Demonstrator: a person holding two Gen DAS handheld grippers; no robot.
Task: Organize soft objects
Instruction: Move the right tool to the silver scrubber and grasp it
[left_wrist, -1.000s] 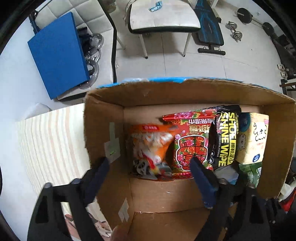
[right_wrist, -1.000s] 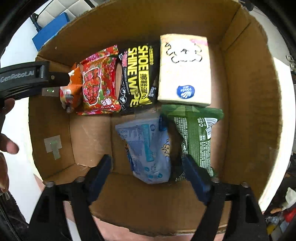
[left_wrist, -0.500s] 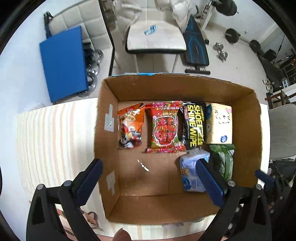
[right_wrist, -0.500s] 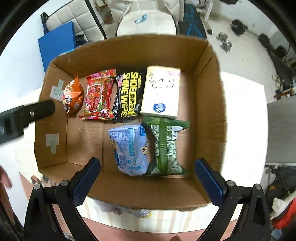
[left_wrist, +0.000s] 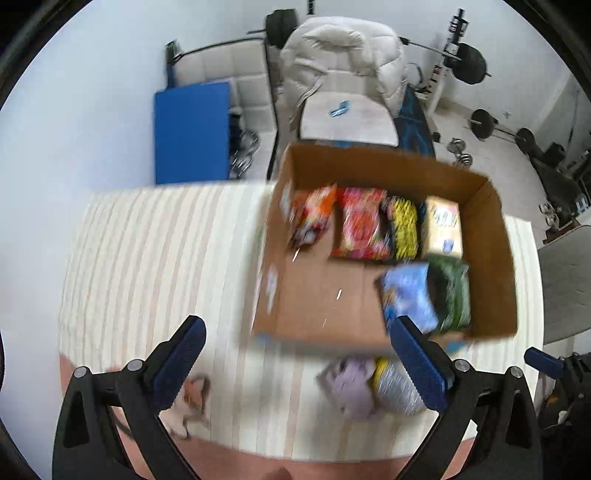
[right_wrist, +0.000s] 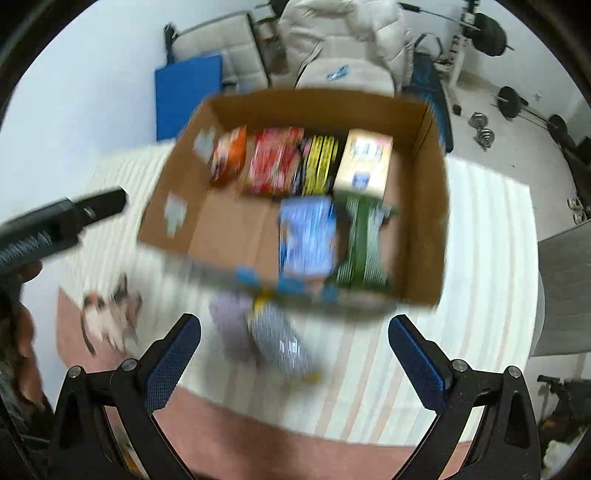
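A cardboard box (left_wrist: 495, 236) (right_wrist: 428, 206) stands on the striped table. It holds an orange snack bag (left_wrist: 314, 218), a red packet (left_wrist: 362, 221), a black-and-yellow wipes pack (left_wrist: 402, 225), a beige tissue pack (left_wrist: 443, 225), a blue pack (left_wrist: 406, 299) and a green pack (left_wrist: 454, 291). A purple soft pack (right_wrist: 232, 325) (left_wrist: 351, 384) and a silvery-blue pack (right_wrist: 280, 339) (left_wrist: 395, 384) lie on the table before the box. My left gripper (left_wrist: 295, 362) and right gripper (right_wrist: 293, 354) are open, empty and high above the table. Both views are blurred.
A small cat-like plush (right_wrist: 110, 317) (left_wrist: 188, 402) lies at the table's near left. Behind the table are a padded chair (left_wrist: 347, 118), a blue board (left_wrist: 192, 133) and weights (left_wrist: 484, 122). The left gripper's body (right_wrist: 55, 225) shows in the right wrist view.
Both grippers have pulled up and back out of the box, so the whole box and the table in front now show. The packs in the box have not moved.
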